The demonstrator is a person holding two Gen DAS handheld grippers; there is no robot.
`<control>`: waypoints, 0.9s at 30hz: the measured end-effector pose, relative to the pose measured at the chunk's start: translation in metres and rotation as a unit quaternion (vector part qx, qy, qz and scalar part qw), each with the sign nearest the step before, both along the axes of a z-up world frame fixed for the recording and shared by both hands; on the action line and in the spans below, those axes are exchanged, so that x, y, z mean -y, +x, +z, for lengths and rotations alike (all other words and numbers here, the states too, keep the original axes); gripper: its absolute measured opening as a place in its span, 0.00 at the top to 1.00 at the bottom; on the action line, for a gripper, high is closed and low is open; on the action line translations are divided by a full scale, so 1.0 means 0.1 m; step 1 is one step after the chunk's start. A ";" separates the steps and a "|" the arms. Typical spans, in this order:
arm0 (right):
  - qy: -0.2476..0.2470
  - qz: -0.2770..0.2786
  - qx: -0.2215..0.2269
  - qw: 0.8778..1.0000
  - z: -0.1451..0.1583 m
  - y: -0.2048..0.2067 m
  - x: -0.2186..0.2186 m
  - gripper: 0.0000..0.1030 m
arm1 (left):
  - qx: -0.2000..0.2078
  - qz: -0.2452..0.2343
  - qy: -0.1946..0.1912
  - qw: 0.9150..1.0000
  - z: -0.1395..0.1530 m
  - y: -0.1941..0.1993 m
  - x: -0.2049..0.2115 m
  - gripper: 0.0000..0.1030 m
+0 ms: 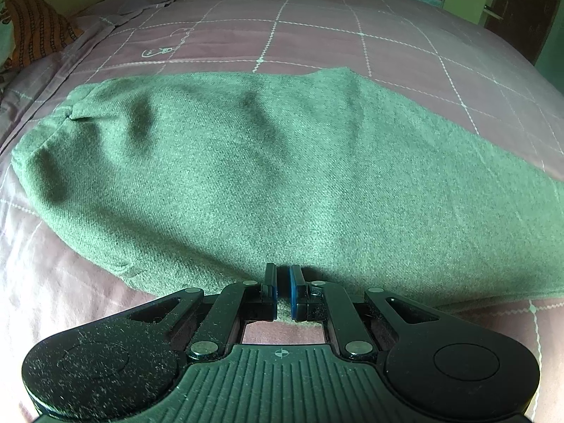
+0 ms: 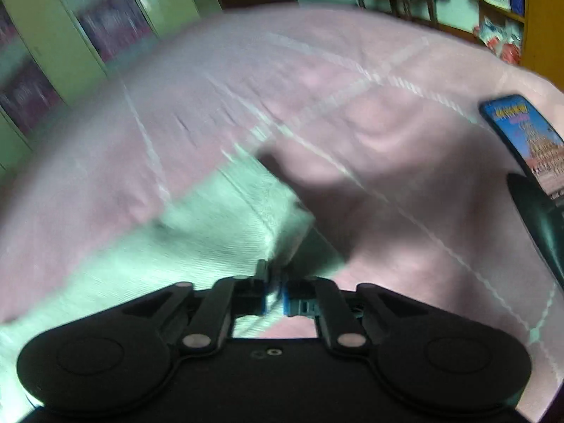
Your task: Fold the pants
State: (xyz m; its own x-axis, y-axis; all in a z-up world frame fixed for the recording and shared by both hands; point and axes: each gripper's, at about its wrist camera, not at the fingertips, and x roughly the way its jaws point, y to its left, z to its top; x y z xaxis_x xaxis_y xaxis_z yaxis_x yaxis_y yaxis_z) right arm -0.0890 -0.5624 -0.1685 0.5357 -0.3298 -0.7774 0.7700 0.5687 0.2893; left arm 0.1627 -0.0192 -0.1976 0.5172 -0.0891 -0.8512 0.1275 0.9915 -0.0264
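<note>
Green pants (image 1: 246, 176) lie folded lengthwise across the pink checked bedspread (image 1: 317, 35), waist end at the left. My left gripper (image 1: 283, 282) is shut on the near edge of the pants, green cloth showing between its blue pads. In the blurred right wrist view, my right gripper (image 2: 275, 292) is shut on the hem end of the pants (image 2: 211, 232), which looks pale green and hangs off the fingers over the bedspread (image 2: 317, 88).
An orange patterned cloth (image 1: 35, 31) lies at the bed's far left. A phone with a lit screen (image 2: 525, 137) lies on the bed at the right, with a dark object (image 2: 543, 225) beside it. Wardrobe doors (image 2: 53, 35) and shelves (image 2: 507, 10) stand behind.
</note>
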 end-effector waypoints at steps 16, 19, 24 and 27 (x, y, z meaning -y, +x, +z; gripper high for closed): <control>-0.110 0.147 -0.022 0.983 0.13 1.01 -0.63 0.60 | 0.009 -0.081 -0.023 0.996 0.07 0.16 1.25 0.93; -0.134 0.188 -0.048 0.972 0.02 1.20 -0.78 0.60 | 0.014 -0.086 -0.011 0.996 -0.07 0.08 1.22 0.93; -0.140 0.185 -0.083 0.969 -0.26 0.89 -0.61 0.61 | 0.019 -0.093 -0.024 0.995 -0.09 -0.17 0.94 0.93; -0.165 0.210 -0.102 0.958 -0.21 0.89 -0.69 0.60 | 0.008 -0.084 -0.026 0.996 0.01 -0.10 0.97 0.93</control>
